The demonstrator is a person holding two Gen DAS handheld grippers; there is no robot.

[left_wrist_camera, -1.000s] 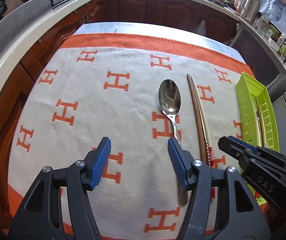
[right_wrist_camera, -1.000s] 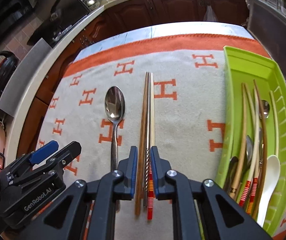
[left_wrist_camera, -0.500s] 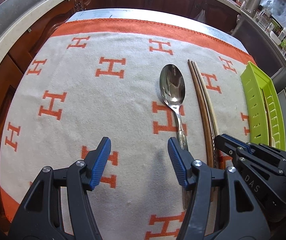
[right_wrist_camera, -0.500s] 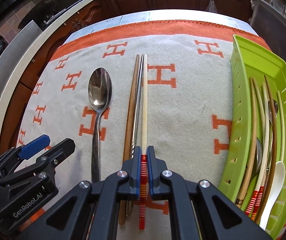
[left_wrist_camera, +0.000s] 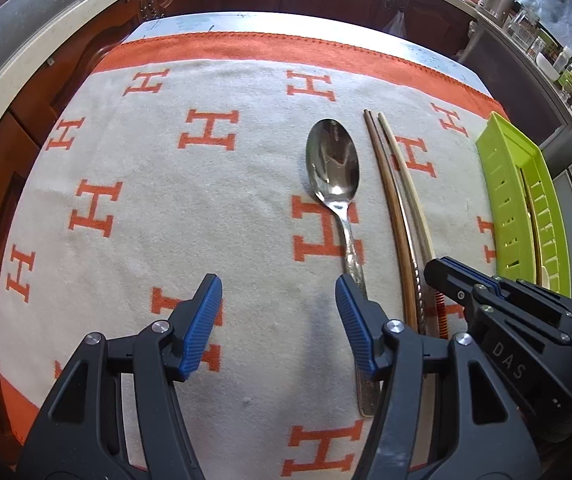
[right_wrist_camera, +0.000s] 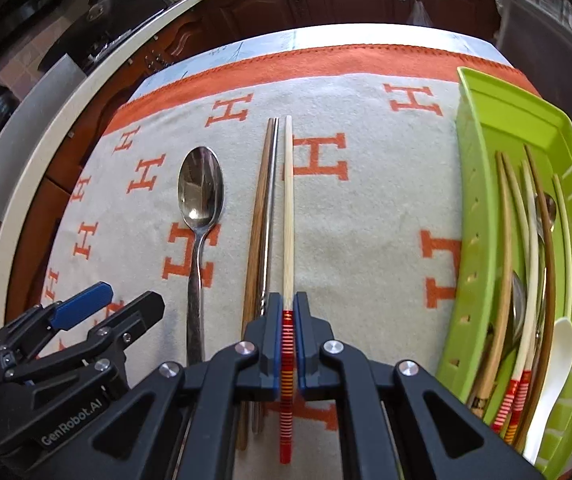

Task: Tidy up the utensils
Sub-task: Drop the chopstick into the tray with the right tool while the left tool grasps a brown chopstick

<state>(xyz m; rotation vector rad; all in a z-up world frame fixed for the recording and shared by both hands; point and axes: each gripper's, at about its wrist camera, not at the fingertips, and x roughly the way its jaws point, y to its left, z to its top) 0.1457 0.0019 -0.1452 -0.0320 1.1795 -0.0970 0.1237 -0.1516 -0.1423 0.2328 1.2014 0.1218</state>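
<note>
**Right gripper pinching one pale chopstick**

We are looking down on a cloth point(left_wrist_camera: 166, 208) printed with orange H shapes, which is covering most of the table. Along its right edge a green tray point(right_wrist_camera: 481, 184) is lying, and it is holding several chopsticks, spoons and a white spoon point(right_wrist_camera: 557, 360) (too tangled for us to count).

We are keeping our left gripper point(left_wrist_camera: 278, 324) low over the cloth with its blue-padded fingers point(left_wrist_camera: 202, 332) spread wide and nothing between them; the spoon's handle is passing just beside, partly under, the right-hand finger. Our right gripper point(right_wrist_camera: 287, 320) is closing its fingers tightly on the pale chopstick point(right_wrist_camera: 287, 200), gripping it at the start of its red-striped end, with the tip pointing away from us.

On the cloth, the metal spoon point(left_wrist_camera: 333, 168) is lying bowl up, left of the sticks. The brown chopstick point(right_wrist_camera: 260, 208) and a thin metal chopstick point(right_wrist_camera: 270, 200) are resting side by side, touching, just left of the pale one.
</note>
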